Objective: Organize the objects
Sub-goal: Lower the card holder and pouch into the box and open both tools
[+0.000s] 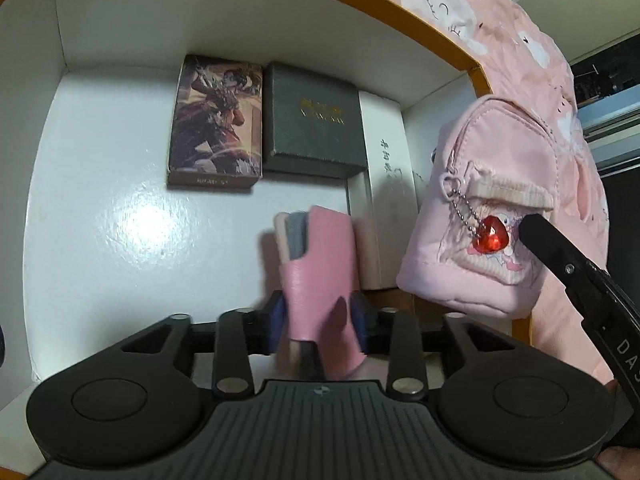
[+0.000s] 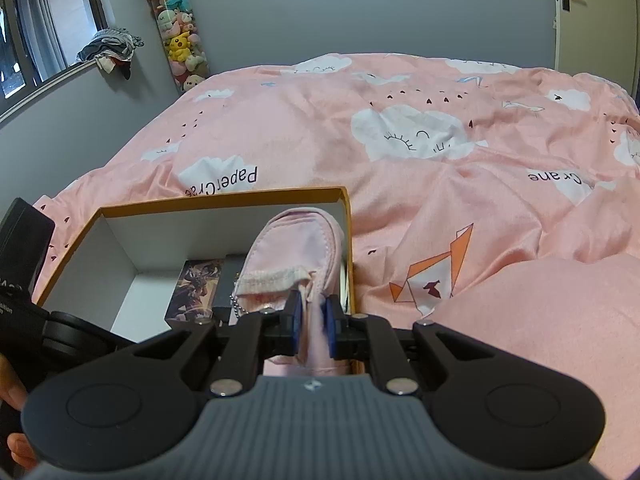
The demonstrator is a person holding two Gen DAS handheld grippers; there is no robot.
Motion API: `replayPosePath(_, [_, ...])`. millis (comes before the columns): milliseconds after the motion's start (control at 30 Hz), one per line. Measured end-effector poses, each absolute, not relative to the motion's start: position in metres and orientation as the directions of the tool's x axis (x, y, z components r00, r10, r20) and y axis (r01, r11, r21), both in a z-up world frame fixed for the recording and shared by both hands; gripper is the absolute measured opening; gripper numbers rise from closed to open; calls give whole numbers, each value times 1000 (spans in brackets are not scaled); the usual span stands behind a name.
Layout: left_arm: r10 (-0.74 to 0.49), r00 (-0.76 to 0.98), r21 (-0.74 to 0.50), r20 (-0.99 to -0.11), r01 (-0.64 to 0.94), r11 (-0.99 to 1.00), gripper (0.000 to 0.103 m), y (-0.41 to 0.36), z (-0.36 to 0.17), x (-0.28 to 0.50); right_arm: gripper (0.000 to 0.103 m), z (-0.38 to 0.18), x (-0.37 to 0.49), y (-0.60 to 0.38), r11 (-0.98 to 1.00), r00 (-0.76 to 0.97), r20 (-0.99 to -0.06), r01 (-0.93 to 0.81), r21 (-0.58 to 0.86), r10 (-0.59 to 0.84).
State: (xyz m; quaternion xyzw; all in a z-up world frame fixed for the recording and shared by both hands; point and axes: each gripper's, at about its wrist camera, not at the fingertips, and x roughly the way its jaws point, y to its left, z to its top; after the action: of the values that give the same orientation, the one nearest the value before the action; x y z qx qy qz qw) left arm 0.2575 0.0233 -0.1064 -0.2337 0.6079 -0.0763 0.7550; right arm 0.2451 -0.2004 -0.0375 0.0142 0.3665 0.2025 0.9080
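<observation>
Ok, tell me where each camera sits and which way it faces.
Left wrist: on the left gripper, looking down into the orange-rimmed box; gripper shut on a pink card holder; right gripper's finger at right.
Right wrist: on the right gripper, facing across the bed over the box; gripper shut on the pink pouch; fingers of a hand at left.
Shared: box, pouch, illustrated card box.

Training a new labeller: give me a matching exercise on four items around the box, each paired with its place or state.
1. pink card holder
2. pink mini backpack
3. dark grey box
4. red heart charm

A. hangs on a bead chain
B. clamped in the left gripper
C. lies on the box floor beside the illustrated card box
D. clamped in the right gripper

Pairs: 1-B, 2-D, 3-C, 4-A
</observation>
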Motion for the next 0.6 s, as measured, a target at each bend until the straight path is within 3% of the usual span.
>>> replayPosePath(300, [-366,356,-436,-860,-136,890,54,42,-79,244,13,-31,243,-197,914,649,-660,-375,155,378])
replayPosePath(467, [-264,561,-378,-785,-97,921,54,63,-44,220,13,-24,248,-191,870,573,-668,-417,261,475])
replayPosePath(600, [-268,592,-391,-760,-86,916,54,67,-36,218,13,-30,256,-172,834,468,-712,-452,316,523])
